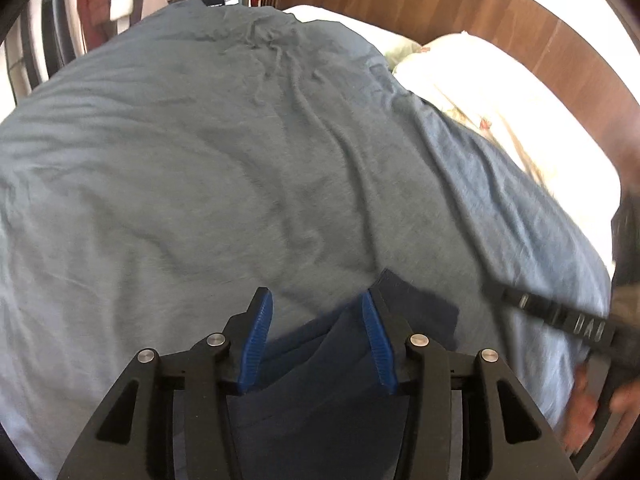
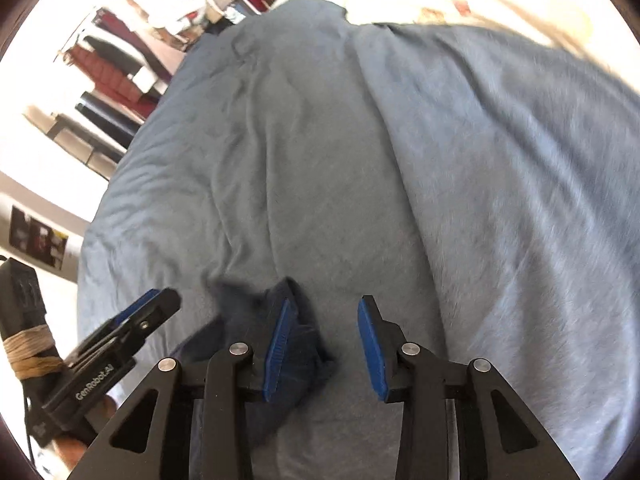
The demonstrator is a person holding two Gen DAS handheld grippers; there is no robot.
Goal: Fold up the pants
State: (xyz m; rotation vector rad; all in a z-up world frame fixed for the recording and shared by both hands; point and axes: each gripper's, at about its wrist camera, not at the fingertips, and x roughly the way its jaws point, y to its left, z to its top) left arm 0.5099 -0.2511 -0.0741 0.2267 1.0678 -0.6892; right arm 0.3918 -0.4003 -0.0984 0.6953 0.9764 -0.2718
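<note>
While both hand-held grippers gape, left straddles pants (right beside).

We see the pants lying on the bed cover, at its near edge. In the left wrist view they sit between the fingers of the left gripper. In the right wrist view the pants lie under the left finger of the right gripper. A pillow lies behind the cover, before the headboard.
</note>
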